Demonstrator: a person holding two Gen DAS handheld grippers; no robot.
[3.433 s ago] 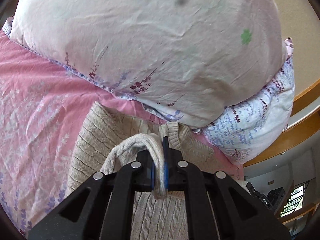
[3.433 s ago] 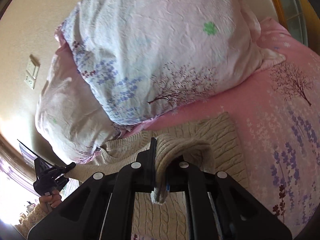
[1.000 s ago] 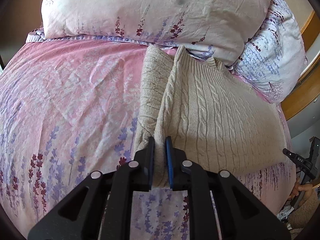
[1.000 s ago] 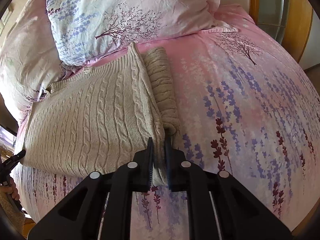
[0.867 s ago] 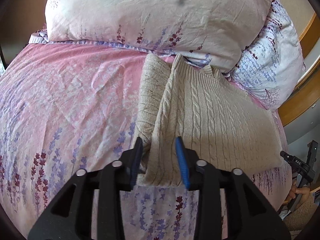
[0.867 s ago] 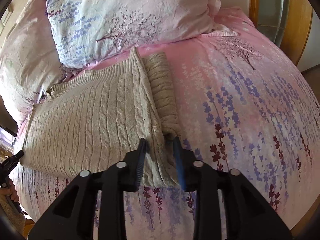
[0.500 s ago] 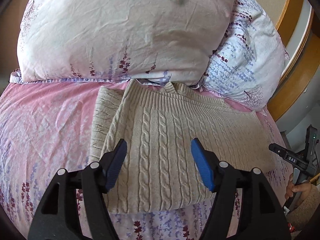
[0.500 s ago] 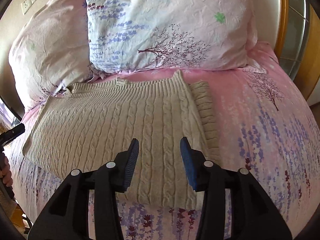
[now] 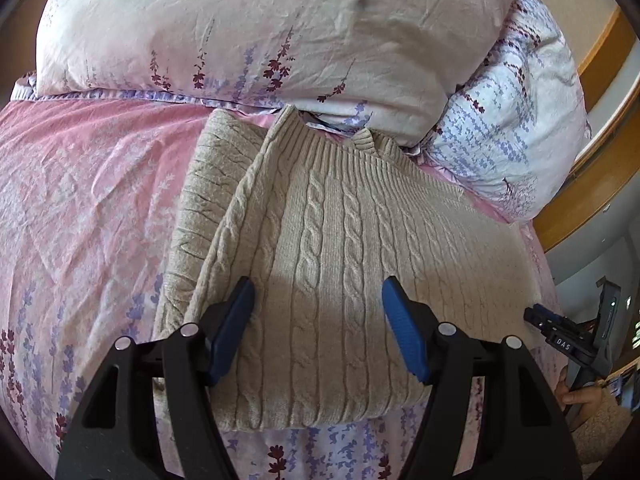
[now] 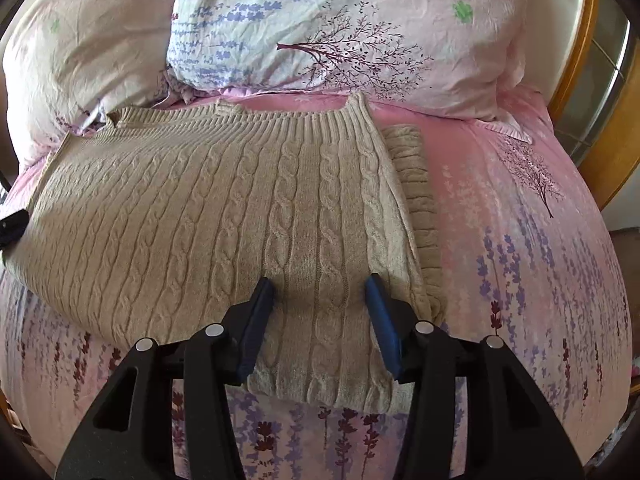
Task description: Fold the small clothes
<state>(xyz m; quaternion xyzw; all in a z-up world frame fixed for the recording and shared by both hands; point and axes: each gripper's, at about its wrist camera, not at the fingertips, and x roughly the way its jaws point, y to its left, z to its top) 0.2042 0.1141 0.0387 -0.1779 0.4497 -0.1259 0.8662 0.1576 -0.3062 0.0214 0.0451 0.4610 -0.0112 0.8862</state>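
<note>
A beige cable-knit sweater (image 9: 332, 240) lies folded flat on the pink floral bed, its ribbed collar edge toward the pillows. A folded-under sleeve (image 9: 200, 200) shows along its left side in the left wrist view and along its right side (image 10: 416, 200) in the right wrist view. My left gripper (image 9: 318, 296) is open and empty, just above the sweater's near part. My right gripper (image 10: 320, 290) is open and empty over the sweater (image 10: 200, 216) near its right front corner. Neither gripper holds any cloth.
Two floral pillows (image 9: 260, 28) (image 10: 340, 24) lie against the sweater's far edge. A wooden bed frame (image 9: 592, 184) (image 10: 580, 92) runs beside the bed. The pink bedsheet (image 9: 80, 184) spreads left; the other gripper and a hand (image 9: 576, 360) show at the right edge.
Both grippers opened and let go of the sweater's folded edge. They then moved closer over the flat sweater, with jaws spread wider than half a second ago.
</note>
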